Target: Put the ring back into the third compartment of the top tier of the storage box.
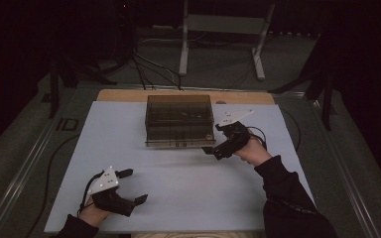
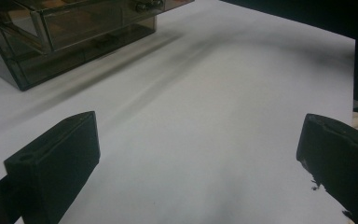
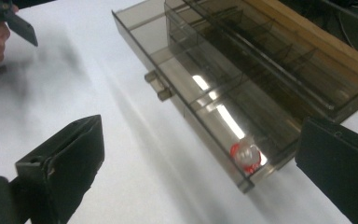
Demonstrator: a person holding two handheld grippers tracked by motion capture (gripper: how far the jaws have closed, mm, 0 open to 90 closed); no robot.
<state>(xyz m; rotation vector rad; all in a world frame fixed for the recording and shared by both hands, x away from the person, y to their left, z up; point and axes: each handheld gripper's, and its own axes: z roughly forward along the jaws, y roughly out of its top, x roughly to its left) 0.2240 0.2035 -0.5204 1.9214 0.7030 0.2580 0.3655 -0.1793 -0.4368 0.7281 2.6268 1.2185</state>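
Observation:
A smoky see-through drawer box point(image 1: 179, 120) stands at the back middle of the white board point(image 1: 188, 193). In the right gripper view its lower drawer point(image 3: 200, 98) is pulled out a little, with two small knobs point(image 3: 158, 86) on the front. A small red and white object point(image 3: 245, 156) lies in the drawer's end compartment. My right gripper point(image 1: 211, 151) hovers by the box's front right corner, its jaws wide apart point(image 3: 200, 158) with nothing between them. My left gripper point(image 1: 135, 186) rests near the board's front left, open point(image 2: 200, 154) over bare board, with the box point(image 2: 65, 32) far off.
The board lies on a wooden table point(image 1: 129, 95). Beyond the table stand a grey metal frame point(image 1: 223, 25), dark tripod legs and cables point(image 1: 149, 69) on the floor. The left hand and its gripper point(image 3: 9, 23) show at the far corner of the right gripper view.

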